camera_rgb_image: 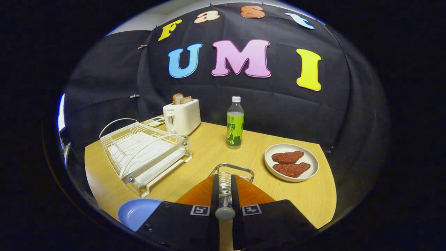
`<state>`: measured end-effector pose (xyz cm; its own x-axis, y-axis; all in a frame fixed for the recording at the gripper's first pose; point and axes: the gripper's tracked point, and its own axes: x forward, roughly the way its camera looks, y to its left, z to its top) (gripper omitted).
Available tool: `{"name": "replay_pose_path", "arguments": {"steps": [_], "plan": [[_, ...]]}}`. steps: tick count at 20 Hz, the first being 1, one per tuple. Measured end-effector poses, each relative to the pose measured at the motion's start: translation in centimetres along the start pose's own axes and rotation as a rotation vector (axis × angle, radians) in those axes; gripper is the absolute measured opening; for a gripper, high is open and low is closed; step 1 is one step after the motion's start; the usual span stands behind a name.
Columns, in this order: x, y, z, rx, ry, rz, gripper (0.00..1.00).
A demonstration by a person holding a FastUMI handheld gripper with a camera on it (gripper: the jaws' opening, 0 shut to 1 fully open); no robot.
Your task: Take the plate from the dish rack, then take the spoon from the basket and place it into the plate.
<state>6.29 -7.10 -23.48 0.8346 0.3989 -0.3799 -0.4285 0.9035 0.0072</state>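
Observation:
My gripper (224, 181) is shut on the spoon (224, 211), whose grey handle end points back toward me between the two fingers. Just beyond the fingertips stands the small wire basket (240, 170); the spoon's bowl is hidden, and I cannot tell whether it is still inside the basket. The blue plate (136, 212) lies on the wooden table (306, 198) to the left of the fingers, close to the near edge. Behind the blue plate sits the white wire dish rack (144, 153), with nothing in it.
A white toaster (182, 116) with bread slices stands at the back, beyond the rack. A green-labelled bottle (235, 123) is upright past the basket. To the right is a white plate (292, 162) with two reddish meat pieces.

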Motion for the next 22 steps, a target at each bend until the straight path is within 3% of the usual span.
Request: {"name": "replay_pose_path", "arguments": {"steps": [7, 12, 22], "plan": [[-4.5, 0.8, 6.1, 0.051, -0.081, 0.067, 0.18], [-7.9, 4.1, 8.3, 0.062, -0.111, 0.176, 0.18], [-7.8, 12.8, 0.1, 0.003, 0.015, 0.365, 0.18]]}}
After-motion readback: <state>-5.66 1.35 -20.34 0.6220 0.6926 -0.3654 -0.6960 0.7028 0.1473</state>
